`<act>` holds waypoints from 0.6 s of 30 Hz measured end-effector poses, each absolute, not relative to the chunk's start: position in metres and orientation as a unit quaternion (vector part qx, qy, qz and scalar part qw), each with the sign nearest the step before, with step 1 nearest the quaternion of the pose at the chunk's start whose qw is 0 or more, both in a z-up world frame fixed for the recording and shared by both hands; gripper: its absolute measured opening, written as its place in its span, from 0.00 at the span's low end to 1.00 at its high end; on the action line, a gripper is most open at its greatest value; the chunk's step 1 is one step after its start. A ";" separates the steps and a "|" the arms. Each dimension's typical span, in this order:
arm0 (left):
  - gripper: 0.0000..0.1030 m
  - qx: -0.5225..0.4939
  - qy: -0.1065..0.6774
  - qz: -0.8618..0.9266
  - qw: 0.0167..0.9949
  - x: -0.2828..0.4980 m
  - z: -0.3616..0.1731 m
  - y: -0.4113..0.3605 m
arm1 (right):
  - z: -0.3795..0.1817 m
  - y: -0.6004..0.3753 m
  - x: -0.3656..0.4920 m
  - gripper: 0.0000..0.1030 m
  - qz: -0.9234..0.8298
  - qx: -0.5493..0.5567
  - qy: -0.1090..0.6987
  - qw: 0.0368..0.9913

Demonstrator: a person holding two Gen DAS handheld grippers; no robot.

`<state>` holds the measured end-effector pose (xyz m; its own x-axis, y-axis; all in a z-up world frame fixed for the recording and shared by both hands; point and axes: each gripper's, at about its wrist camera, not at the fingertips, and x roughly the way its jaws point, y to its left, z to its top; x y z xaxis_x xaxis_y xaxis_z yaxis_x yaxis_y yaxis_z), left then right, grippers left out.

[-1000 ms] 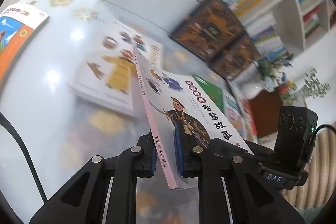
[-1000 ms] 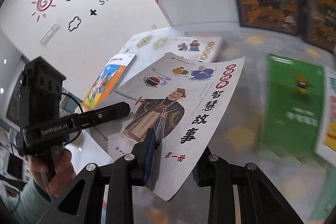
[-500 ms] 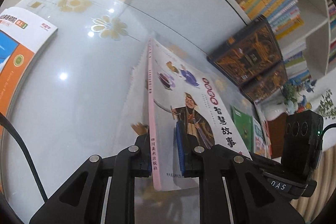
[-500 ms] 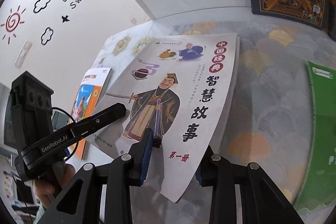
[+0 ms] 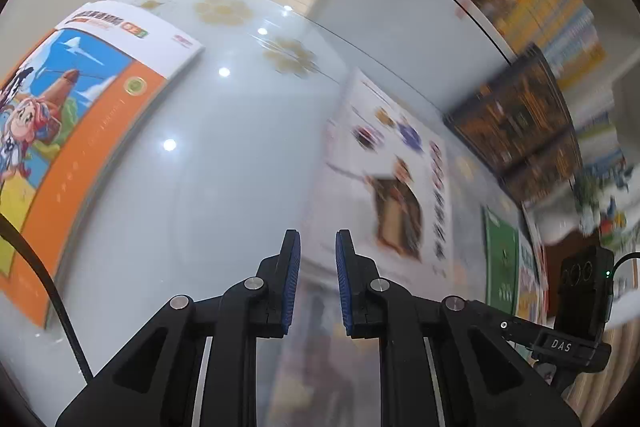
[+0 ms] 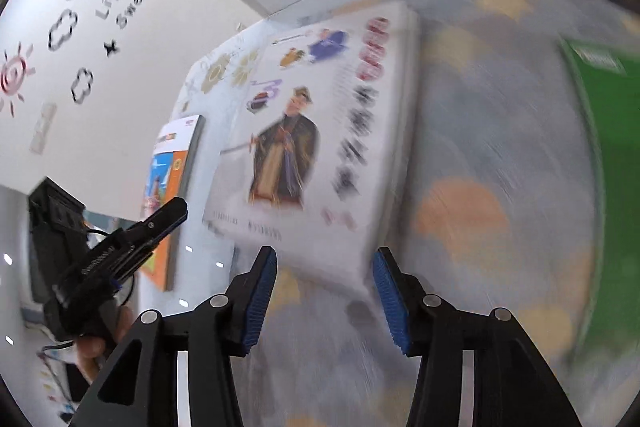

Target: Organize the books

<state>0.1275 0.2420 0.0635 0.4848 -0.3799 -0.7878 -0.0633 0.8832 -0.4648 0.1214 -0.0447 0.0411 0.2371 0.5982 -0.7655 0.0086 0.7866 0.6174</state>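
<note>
Glossy white table (image 5: 192, 195) carries the white storybook (image 6: 320, 131), flat on another book, apart from both my grippers. My left gripper (image 5: 317, 259) is nearly closed on nothing; my right gripper (image 6: 324, 291) is opening, empty.

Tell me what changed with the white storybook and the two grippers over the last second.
Both grippers let go of the white storybook; it went down flat onto the other white book on the table. The left gripper is empty, jaws nearly shut; the right gripper is empty, jaws opening. The orange book and green book stayed put.
</note>
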 end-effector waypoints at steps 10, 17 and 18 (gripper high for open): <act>0.16 -0.170 0.529 -0.196 0.808 0.075 0.083 0.101 | 0.031 -0.185 -0.012 0.48 0.123 0.311 0.589 0.736; 0.16 -0.122 0.559 -0.324 0.753 0.018 0.085 -0.061 | 0.047 -0.316 -0.128 0.48 0.008 0.328 0.560 0.761; 0.16 -0.110 0.564 -0.342 0.744 0.009 0.084 -0.084 | 0.046 -0.339 -0.148 0.48 -0.018 0.335 0.555 0.761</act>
<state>0.0087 -0.0844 0.0837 0.1307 -0.6333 -0.7628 0.3845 0.7416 -0.5498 -0.1476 -0.3390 0.0463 0.3828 0.3444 -0.8572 0.3999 0.7747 0.4898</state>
